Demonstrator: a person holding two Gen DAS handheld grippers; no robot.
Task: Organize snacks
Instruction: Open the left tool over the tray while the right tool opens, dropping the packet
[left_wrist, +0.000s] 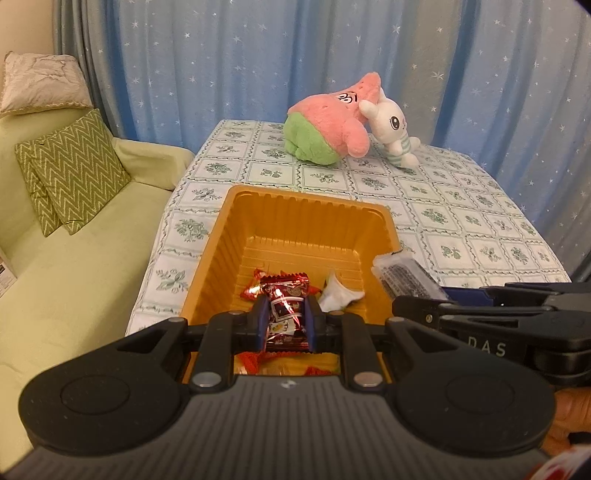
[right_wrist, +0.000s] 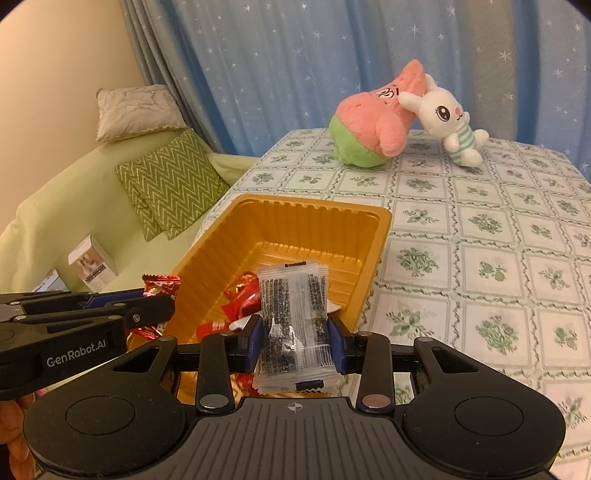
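Left gripper (left_wrist: 286, 323) clamps a red packet (left_wrist: 287, 314), low centre in its view, over the orange tray (left_wrist: 295, 218). Right gripper (right_wrist: 295, 341) clamps a clear packet (right_wrist: 293, 321) at the tray's right rim.

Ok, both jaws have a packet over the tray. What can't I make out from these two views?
- Near end of the orange tray, both views: hidden behind the gripper bodies.
- Print on the clear packet, right wrist view: too small to read.
- Red packet, left wrist view: the jaws cover its sides.
- White wrapper in the tray: crumpled, contents unclear.
- Small box on the sofa: label too small.
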